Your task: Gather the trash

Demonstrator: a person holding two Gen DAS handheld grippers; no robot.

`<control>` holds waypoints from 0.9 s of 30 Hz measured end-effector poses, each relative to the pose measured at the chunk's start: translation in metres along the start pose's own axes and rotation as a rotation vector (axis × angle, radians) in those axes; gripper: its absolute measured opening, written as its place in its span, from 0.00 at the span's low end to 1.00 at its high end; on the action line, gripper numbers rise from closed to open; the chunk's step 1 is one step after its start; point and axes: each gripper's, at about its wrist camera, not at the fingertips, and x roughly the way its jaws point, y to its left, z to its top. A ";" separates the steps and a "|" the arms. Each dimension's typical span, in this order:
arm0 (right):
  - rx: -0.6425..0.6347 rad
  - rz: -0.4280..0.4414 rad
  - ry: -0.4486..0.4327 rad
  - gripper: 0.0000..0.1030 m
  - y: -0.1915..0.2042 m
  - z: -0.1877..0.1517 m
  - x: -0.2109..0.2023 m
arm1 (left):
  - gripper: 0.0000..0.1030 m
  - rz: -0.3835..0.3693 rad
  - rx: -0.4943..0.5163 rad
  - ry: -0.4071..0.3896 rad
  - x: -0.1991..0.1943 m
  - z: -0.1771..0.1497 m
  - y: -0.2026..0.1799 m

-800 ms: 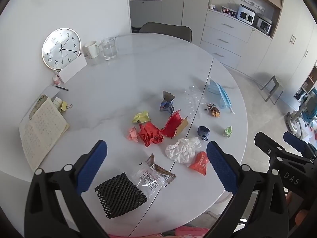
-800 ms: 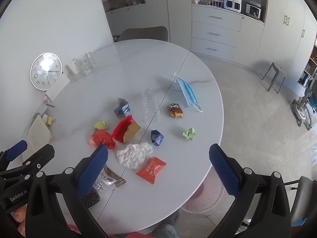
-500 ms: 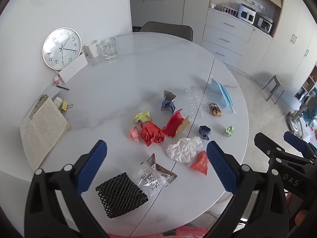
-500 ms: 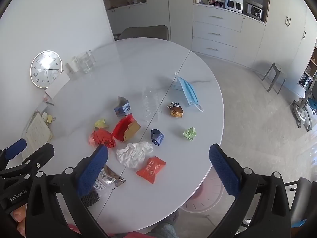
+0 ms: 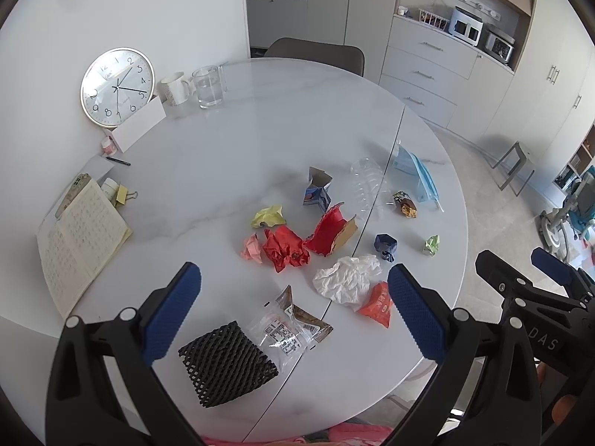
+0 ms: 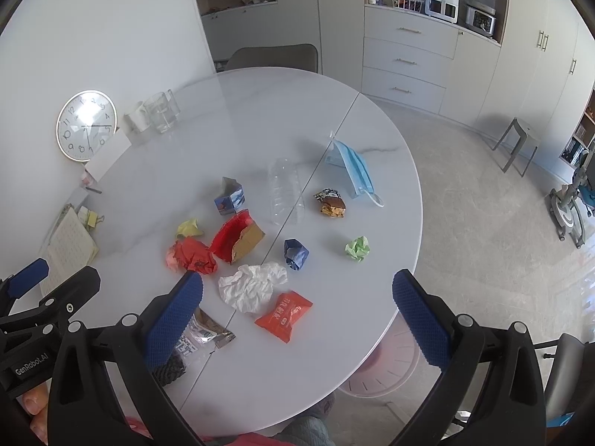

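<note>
- I see a glossy marble-look table (image 5: 260, 141).
- Near me: black foam net (image 5: 227, 364), clear plastic wrapper (image 5: 286, 334).
- Crumpled white paper (image 6: 251, 286), shiny orange packet (image 6: 284, 314).
- Far left: clear glass (image 5: 208, 87).

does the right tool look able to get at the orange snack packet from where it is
Probably yes: the right tool hangs open above the orange snack packet, which lies flat, with only the crumpled white paper close beside it.

Home dining room: round marble counter (image 5: 230, 156), dining chair (image 5: 316, 50), built-in cabinets (image 6: 409, 59), small appliances (image 6: 442, 3) stood there.
</note>
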 end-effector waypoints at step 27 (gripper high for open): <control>-0.002 -0.007 0.005 0.98 0.001 -0.003 0.003 | 0.94 -0.001 -0.002 0.005 0.003 -0.004 0.000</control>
